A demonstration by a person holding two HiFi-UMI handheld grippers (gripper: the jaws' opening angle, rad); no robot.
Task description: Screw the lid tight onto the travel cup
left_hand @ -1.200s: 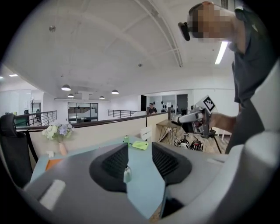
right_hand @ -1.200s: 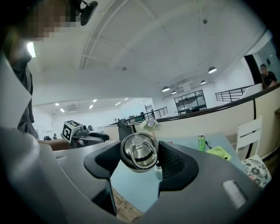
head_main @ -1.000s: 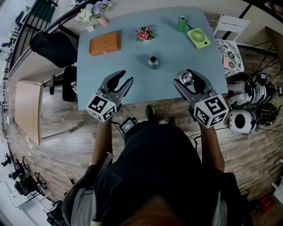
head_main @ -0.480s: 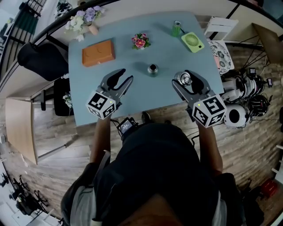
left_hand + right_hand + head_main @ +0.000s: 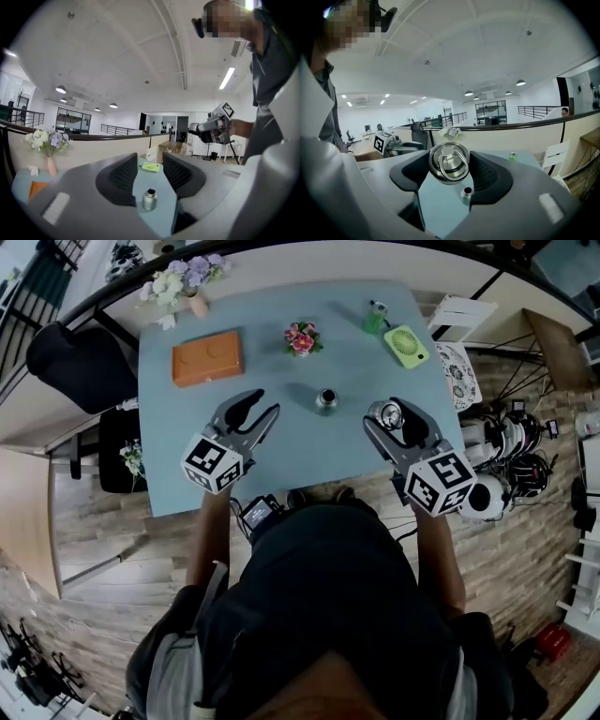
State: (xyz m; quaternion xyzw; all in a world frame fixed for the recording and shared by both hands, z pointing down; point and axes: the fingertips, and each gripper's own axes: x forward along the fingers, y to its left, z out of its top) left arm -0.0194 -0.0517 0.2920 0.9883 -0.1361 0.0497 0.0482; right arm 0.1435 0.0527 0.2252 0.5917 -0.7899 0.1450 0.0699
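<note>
The cup (image 5: 326, 399) stands upright on the table (image 5: 281, 460), its mouth open and the lid off. The right gripper (image 5: 391, 415) hovers just right of the cup, its 2 jaws pinching the lid (image 5: 449, 162) by the rim. The lid's ring handle faces that gripper's camera. Lid and cup are apart.

The left gripper (image 5: 265, 405) hangs left of the cup and a little nearer the person. Its 2 jaws stand a narrow gap apart with nothing between them. In the left gripper view the cup shows beyond the gap, not inside it.

Behind the cup sit pink flowers (image 5: 301, 337). An orange box (image 5: 207, 357) lies behind and left of the cup. A green fan (image 5: 406, 345) lies behind and right of it, with a green can (image 5: 377, 317) farther back.
</note>
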